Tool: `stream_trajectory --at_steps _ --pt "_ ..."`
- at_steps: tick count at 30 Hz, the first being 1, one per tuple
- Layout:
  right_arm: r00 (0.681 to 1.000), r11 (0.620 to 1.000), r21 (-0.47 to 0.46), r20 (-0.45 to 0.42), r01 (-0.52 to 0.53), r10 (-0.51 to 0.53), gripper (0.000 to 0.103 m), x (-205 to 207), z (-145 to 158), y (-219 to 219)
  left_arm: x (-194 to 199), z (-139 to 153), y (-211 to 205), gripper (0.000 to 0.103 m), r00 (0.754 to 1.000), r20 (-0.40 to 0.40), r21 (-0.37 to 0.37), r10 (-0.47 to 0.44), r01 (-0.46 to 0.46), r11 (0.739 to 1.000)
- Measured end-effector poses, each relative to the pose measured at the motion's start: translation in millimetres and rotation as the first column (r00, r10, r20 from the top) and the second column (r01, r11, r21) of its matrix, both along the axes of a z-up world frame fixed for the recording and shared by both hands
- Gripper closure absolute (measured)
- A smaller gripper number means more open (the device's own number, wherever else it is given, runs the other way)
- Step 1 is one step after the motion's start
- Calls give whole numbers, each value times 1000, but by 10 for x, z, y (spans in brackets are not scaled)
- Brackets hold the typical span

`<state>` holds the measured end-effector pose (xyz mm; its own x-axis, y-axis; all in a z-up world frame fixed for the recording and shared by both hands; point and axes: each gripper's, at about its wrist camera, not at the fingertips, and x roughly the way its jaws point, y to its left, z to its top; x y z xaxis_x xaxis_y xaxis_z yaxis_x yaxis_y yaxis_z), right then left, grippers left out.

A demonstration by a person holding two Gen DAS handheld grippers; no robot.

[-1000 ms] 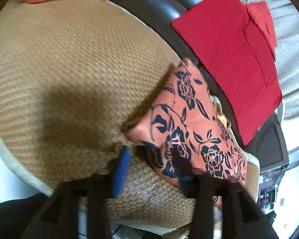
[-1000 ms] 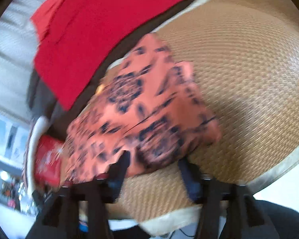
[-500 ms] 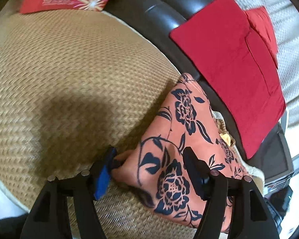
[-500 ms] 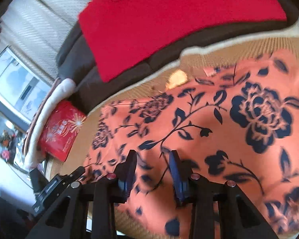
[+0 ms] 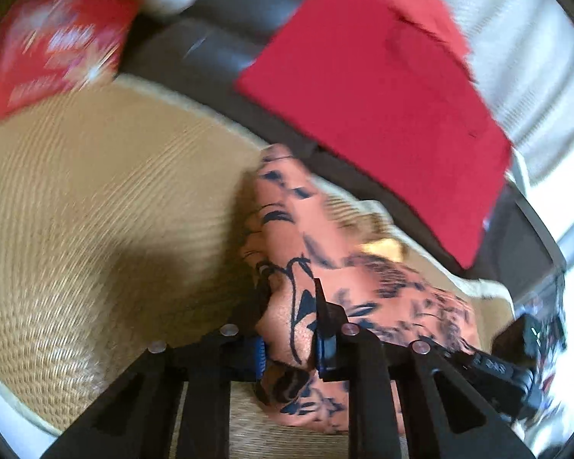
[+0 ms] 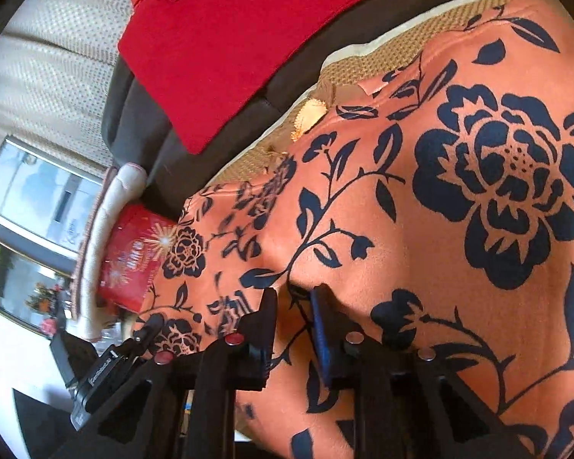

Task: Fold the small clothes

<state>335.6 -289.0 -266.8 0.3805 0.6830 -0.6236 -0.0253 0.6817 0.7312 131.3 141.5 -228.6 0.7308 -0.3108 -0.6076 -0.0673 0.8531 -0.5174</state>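
In the left wrist view, your left gripper [image 5: 289,306] is closing, its fingers pinching a bunched edge of the orange floral garment [image 5: 363,283], lifted off the woven mat [image 5: 95,210]; left of the garment the mat lies bare, a red cloth [image 5: 375,95] beyond it. In the right wrist view, your right gripper [image 6: 292,306] is closing on a fold of the garment [image 6: 440,229], which drapes right of it; a red box [image 6: 134,260] sits left of the garment.

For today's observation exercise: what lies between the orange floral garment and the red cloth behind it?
In the right wrist view, a strip of woven mat, its pale border, then dark sofa leather separate the orange floral garment from the red cloth.
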Motion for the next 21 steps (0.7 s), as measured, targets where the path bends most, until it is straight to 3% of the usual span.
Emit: stream_trajectory --at_steps 2,4,5,9,13,17,21 --pt "1000 999 31 0 -10 10 73 12 48 -42 -21 196 -200 84 996 58 38 -68 66 997" --pt "1000 997 77 -3 -18 19 49 26 83 -104 -19 325 -429 84 986 96 84 -133 125 989" --pt "1000 994 106 -2 -16 16 28 43 98 -139 -41 378 -549 85 979 108 108 -171 159 981" --pt "999 972 235 48 -28 18 27 185 218 -203 -114 402 -1054 85 941 121 192 -316 290 937" --pt "998 952 303 52 -48 34 25 505 215 -292 -196 210 -1425 85 902 77 265 -425 392 881" --pt "998 964 257 19 -70 67 22 756 146 -355 -207 -135 -1682 85 872 -14 299 -490 471 830" --pt "994 977 179 9 -113 113 22 876 145 -271 -233 -145 -1738 85 858 -9 349 -513 483 803"
